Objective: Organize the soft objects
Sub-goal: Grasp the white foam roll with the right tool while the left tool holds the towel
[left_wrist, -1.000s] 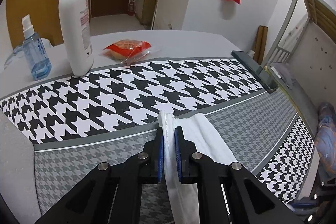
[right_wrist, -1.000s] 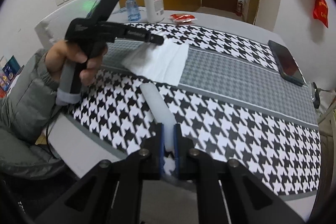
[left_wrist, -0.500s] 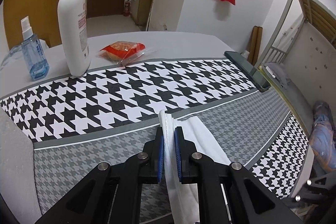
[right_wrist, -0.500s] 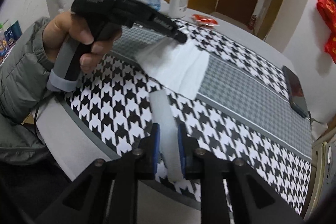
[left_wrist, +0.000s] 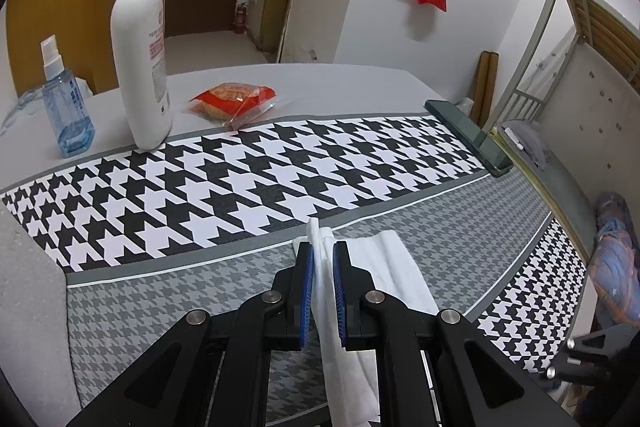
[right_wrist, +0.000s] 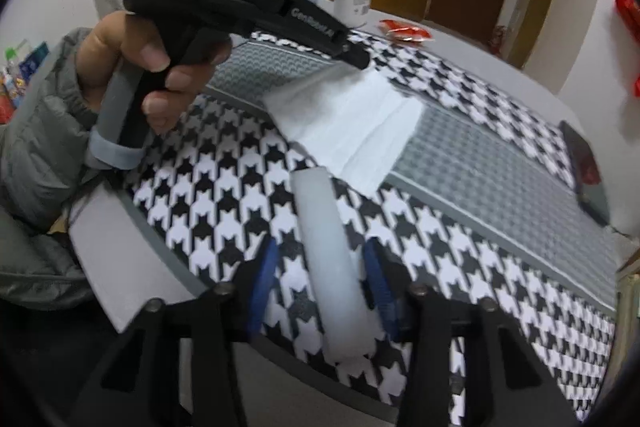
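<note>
Nearest me, the right gripper (right_wrist: 320, 267) has its jaws spread wide either side of a white foam strip (right_wrist: 332, 267) lying on the houndstooth mat (right_wrist: 460, 267) at the bench's near edge, and the pads aren't touching it. Looks like that piece has just been set down, or is about to be picked up. A bit farther in, the left gripper (left_wrist: 322, 267) has its jaws clamped on a corner of the white cloth (right_wrist: 352, 131), lifting it while the rest drapes on the grey band. My guess: they're mid-fold, so next that corner needs carrying over and laying flat. Far back stand a pump bottle (left_wrist: 140, 47), spray bottle (left_wrist: 66, 107) and a red snack pack (left_wrist: 234, 101).
</note>
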Action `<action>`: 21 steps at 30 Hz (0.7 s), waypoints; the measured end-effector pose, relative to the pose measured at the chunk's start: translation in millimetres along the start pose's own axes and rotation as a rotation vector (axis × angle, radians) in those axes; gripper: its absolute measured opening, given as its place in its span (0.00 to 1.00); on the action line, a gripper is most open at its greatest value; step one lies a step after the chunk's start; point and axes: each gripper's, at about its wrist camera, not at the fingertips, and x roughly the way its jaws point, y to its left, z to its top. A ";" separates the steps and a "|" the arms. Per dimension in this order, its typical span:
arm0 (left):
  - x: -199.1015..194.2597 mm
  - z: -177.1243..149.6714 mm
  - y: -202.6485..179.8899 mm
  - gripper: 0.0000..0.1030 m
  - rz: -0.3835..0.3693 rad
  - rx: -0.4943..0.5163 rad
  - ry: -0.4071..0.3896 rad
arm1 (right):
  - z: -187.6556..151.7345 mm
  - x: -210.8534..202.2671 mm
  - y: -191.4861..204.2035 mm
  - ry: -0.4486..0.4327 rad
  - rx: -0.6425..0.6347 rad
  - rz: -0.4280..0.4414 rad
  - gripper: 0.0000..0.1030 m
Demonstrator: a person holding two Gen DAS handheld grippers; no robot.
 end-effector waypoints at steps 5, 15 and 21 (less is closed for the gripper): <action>-6.7 0.6 2.0 0.10 -0.002 -0.004 -0.017 | 1.1 -3.2 -12.2 -0.005 0.080 0.012 0.17; -37.2 1.9 2.1 0.10 -0.042 0.000 -0.103 | 1.5 -34.3 -27.0 -0.148 0.275 -0.047 0.17; -47.7 -1.1 -1.0 0.11 -0.091 0.009 -0.083 | -1.2 -55.7 -28.0 -0.218 0.331 -0.066 0.17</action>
